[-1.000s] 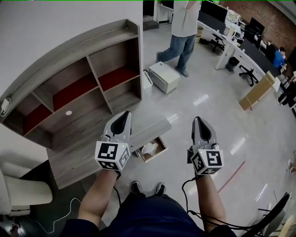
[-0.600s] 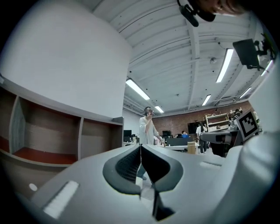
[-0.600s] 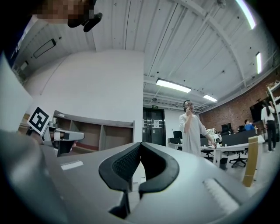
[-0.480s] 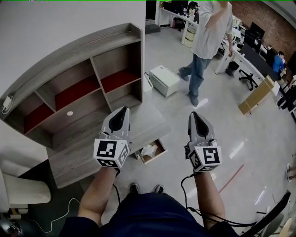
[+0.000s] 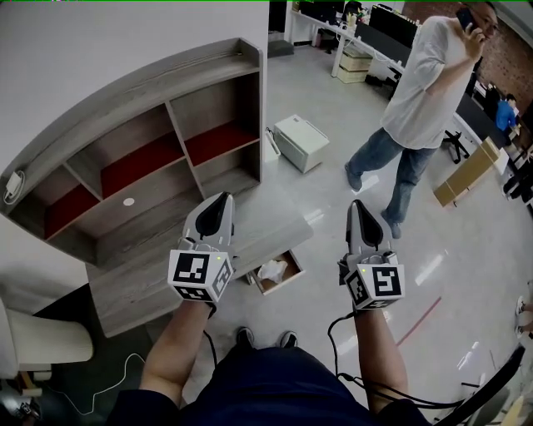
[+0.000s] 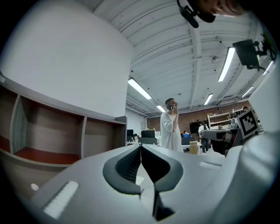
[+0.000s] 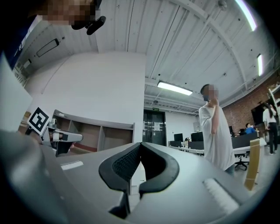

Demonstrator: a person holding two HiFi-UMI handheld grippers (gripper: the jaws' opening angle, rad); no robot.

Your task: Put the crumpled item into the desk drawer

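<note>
White crumpled item [image 5: 271, 269] in one open drawer [image 5: 289, 278]; left claw [image 5: 219, 204] and right claw [image 5: 356, 207] both closed, empty.

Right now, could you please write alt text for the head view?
The left gripper and right gripper, both shut and empty, are held either side of an open desk drawer, which holds a crumpled item. Beyond, a person holds a phone to the ear.

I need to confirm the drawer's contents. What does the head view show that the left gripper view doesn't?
Head view only: the open drawer holding the crumpled item. Left gripper view only: the left gripper seen up close, jaws pressed together, nothing between them. Both: the shelf unit and a person in a white shirt.
</note>
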